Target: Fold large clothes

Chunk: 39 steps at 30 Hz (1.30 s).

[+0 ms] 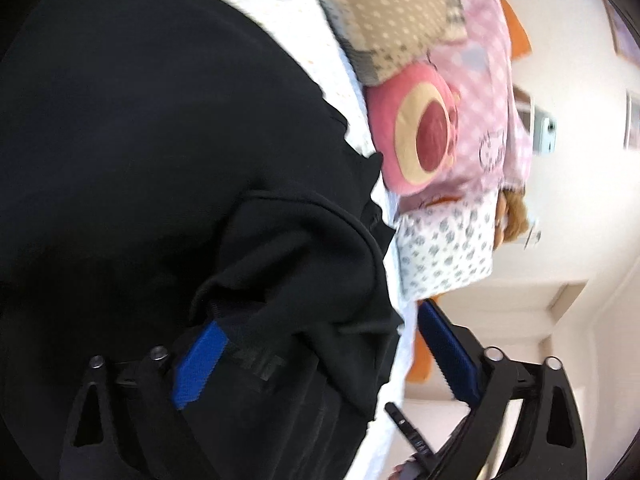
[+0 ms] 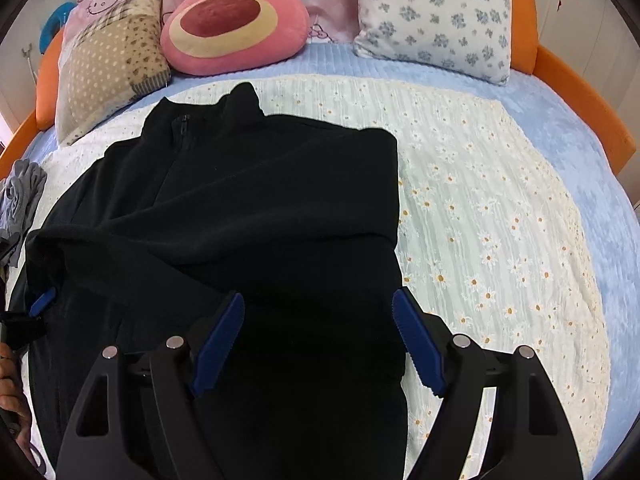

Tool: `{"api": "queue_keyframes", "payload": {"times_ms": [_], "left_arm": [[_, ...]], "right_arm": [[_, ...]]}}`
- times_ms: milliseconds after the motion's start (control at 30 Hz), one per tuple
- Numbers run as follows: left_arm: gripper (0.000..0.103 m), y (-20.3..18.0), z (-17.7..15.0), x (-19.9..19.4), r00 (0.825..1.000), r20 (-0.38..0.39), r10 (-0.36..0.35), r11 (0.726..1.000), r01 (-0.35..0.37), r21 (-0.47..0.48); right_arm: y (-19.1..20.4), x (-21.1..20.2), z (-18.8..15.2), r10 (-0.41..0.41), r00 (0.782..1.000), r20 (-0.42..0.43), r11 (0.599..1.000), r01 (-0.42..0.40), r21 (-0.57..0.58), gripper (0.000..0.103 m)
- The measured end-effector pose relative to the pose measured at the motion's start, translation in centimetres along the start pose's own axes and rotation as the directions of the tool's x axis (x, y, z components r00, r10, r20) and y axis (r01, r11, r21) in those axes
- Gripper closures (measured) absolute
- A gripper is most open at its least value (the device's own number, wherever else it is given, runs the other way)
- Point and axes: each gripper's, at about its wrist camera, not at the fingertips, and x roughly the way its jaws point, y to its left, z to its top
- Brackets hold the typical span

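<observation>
**A:** What's in front of me on the right wrist view?

**B:** A black zip-neck jacket [image 2: 240,208] lies spread on a daisy-print coverlet [image 2: 480,216] over a blue bed [image 2: 568,128] with an orange frame [image 2: 576,80]. Its collar points toward the pillows. One sleeve is folded across the body.

**A:** And my right hand-held gripper [image 2: 318,336]?

**B:** It hangs over the lower part of the jacket, near its right edge, with the jaws spread wide. The blue pads [image 2: 218,344] press on nothing that I can see, though black cloth fills the gap beneath them.

**A:** The left one?

**B:** The left hand-held gripper [image 1: 320,364] sits at the jacket's other side. Its jaws are wide too, and a fold of black fabric bunches between them. One pad is half buried in cloth, the other stands clear against the pale bedding. I can't see a squeeze there. The view is rolled sideways and blurred.

**A:** Anything else on the bed?

**B:** At the head are a pink bear cushion [image 2: 234,24], a floral pillow [image 2: 436,16] and a patchwork pillow [image 2: 108,60]. A grey garment [image 2: 20,200] lies at the left edge.
</observation>
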Motion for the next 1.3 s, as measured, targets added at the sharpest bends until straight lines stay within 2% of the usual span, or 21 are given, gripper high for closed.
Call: {"api": "queue_keyframes", "payload": {"times_ms": [133,200,233,333,433,500,600,633,700,733,767,800,833,900,967,1000,1033,1100,1167,1200,1300], "left_arm": [[0.04,1.5,0.1,-0.5,1.0,0.012,0.001,0.999,-0.001,-0.05],[0.066,1.4,0.1,-0.3,0.999,0.002,0.04,0.998,-0.04,-0.042],[0.074,1.4,0.1,-0.4,0.999,0.0,0.043,0.998,-0.043,-0.044],[0.079,0.7,0.6,-0.6,0.996,0.002,0.09,0.996,-0.09,-0.016],[0.08,-2.5,1.4,-0.8,0.976,0.004,0.219,0.966,-0.217,0.138],[0.08,-5.6,2.0,-1.0,0.958,0.023,0.287,0.923,-0.283,0.26],[0.08,-10.9,3.1,-1.3,0.936,0.068,0.346,0.823,-0.337,0.457],[0.08,-13.0,3.2,-1.3,0.924,0.103,0.368,0.756,-0.361,0.546],[0.08,-15.9,2.7,-1.3,0.898,0.179,0.401,0.593,-0.404,0.696],[0.08,-16.1,2.7,-1.2,0.89,0.193,0.414,0.552,-0.414,0.724],[0.08,-15.9,2.9,-1.0,0.882,0.191,0.431,0.527,-0.418,0.74],[0.08,-15.0,3.4,-0.8,0.874,0.18,0.452,0.522,-0.423,0.741],[0.08,-14.2,3.7,-0.5,0.866,0.173,0.468,0.521,-0.429,0.738],[0.079,-11.6,4.1,0.1,0.848,0.156,0.506,0.514,-0.442,0.735],[0.079,-8.0,4.7,0.9,0.838,0.113,0.533,0.55,-0.445,0.707],[0.076,-6.5,4.9,1.1,0.84,0.1,0.534,0.568,-0.443,0.693],[0.073,-5.6,5.0,1.2,0.842,0.098,0.531,0.58,-0.446,0.682],[0.064,-4.4,5.2,0.6,0.873,0.082,0.48,0.641,-0.413,0.647],[0.054,-4.4,5.0,0.0,0.898,0.068,0.435,0.672,-0.374,0.64],[0.044,-4.7,4.6,-0.4,0.905,0.07,0.42,0.669,-0.361,0.65],[0.031,-6.3,3.4,-1.7,0.911,0.115,0.396,0.629,-0.361,0.689]], "right_arm": [[0.7,0.0,-0.2,0.01,1.0,0.013,1.0,-0.01,-0.015,0.027],[0.9,0.1,-0.4,0.019,1.0,0.018,1.0,-0.019,-0.017,0.027],[1.0,0.1,-0.5,0.024,0.999,0.022,1.0,-0.023,-0.014,0.027],[0.8,-0.1,-0.9,0.035,0.999,0.034,0.999,-0.035,-0.002,0.027],[-0.3,-0.9,-0.9,0.036,0.997,0.063,0.999,-0.037,0.011,0.027],[-1.5,-1.4,-0.5,0.038,0.996,0.086,0.998,-0.041,0.039,0.027],[-3.1,-1.7,0.0,0.08,0.991,0.107,0.991,-0.091,0.094,0.027],[-3.4,-1.7,0.2,0.09,0.989,0.117,0.989,-0.102,0.108,0.033],[-3.4,-1.3,0.4,0.09,0.988,0.123,0.988,-0.105,0.115,0.043],[-3.5,-0.8,0.4,0.095,0.989,0.115,0.986,-0.11,0.129,0.05],[-3.5,-0.2,0.3,0.105,0.989,0.107,0.982,-0.12,0.145,0.056],[-3.5,0.4,0.1,0.118,0.988,0.102,0.979,-0.133,0.156,0.06],[-3.4,1.2,-0.1,0.119,0.989,0.087,0.977,-0.132,0.168,0.068],[-2.9,2.6,-0.5,0.115,0.991,0.062,0.977,-0.124,0.172,0.072],[-2.1,3.7,-0.9,0.076,0.996,0.037,0.987,-0.08,0.138,0.074],[-1.8,4.1,-1.1,0.048,0.999,0.024,0.992,-0.05,0.115,0.075],[-1.5,4.6,-1.2,0.001,1.0,0.005,0.996,-0.001,0.09,0.076],[-1.1,5.1,-1.3,-0.057,0.998,-0.006,0.997,0.057,0.05,0.076],[-0.2,5.0,-1.2,-0.155,0.988,0.008,0.988,0.155,-0.01,0.076],[0.0,4.9,-1.3,-0.192,0.981,0.017,0.981,0.192,-0.032,0.076],[-0.2,4.2,-1.6,-0.289,0.956,0.055,0.955,0.292,-0.059,0.076]]}}
